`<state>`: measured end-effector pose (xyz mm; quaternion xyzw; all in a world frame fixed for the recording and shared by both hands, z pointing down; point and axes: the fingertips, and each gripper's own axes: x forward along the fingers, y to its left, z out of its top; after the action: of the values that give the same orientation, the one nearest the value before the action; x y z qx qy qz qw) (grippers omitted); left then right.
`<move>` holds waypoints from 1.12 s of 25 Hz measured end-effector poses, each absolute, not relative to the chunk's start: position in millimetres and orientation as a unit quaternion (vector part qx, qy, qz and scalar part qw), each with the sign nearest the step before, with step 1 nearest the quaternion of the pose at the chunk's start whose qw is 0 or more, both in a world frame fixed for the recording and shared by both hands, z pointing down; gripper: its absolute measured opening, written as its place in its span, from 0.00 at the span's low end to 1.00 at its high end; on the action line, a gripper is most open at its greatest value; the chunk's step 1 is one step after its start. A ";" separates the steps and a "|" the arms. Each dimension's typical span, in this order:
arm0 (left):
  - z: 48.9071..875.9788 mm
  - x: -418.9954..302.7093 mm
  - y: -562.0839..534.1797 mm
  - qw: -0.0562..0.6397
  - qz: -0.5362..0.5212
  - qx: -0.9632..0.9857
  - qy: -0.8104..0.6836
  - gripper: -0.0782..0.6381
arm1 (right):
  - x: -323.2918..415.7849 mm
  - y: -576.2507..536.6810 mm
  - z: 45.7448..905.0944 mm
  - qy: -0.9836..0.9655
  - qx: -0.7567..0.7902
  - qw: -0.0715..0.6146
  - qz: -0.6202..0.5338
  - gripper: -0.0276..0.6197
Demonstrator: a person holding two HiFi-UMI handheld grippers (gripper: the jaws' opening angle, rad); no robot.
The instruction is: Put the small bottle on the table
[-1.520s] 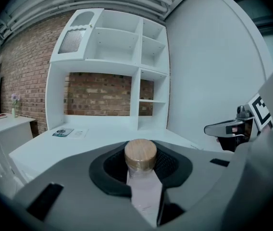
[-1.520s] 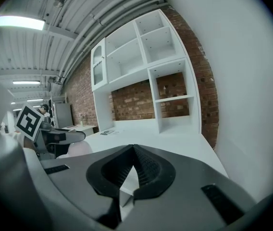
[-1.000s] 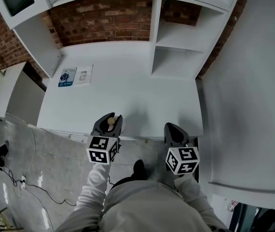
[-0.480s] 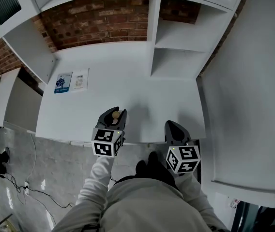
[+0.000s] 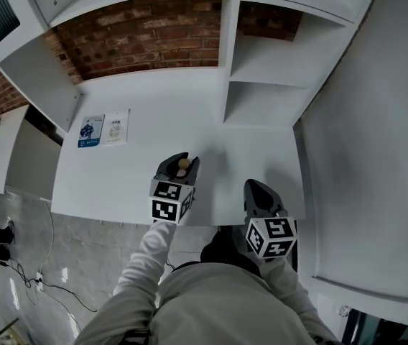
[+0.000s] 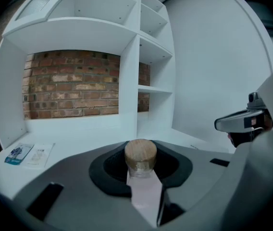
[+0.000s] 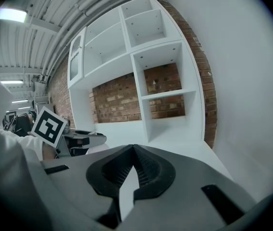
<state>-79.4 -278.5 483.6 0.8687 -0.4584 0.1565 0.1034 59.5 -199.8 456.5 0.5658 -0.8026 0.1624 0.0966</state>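
The small bottle (image 6: 140,159) is clear glass with a cork stopper, and it stands upright between the jaws of my left gripper (image 6: 141,166), which is shut on it. In the head view the cork (image 5: 183,164) shows at the left gripper (image 5: 180,167), held over the near part of the white table (image 5: 118,178). My right gripper (image 5: 256,190) is at the table's front edge on the right. Its jaws meet at the tips with nothing between them (image 7: 132,150).
Two leaflets (image 5: 103,129) lie at the table's left. A white shelf unit (image 5: 261,85) stands at the back right, with a brick wall (image 5: 146,34) behind and a white wall (image 5: 362,157) on the right. The floor (image 5: 17,250) lies below the front edge.
My left gripper has carried the bottle forward and a little right, from the table's front edge to over the tabletop. The right gripper has stayed in place.
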 end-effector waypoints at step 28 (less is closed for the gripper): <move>530.2 -21.7 -418.9 0.106 0.187 0.853 -0.476 0.28 | 113.9 -265.0 474.0 -0.796 0.568 0.121 0.171 0.09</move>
<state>-21.7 -418.9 530.2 0.8529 -0.4758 0.1873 0.1057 113.9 -265.0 474.0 0.5682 -0.7957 0.1713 0.1213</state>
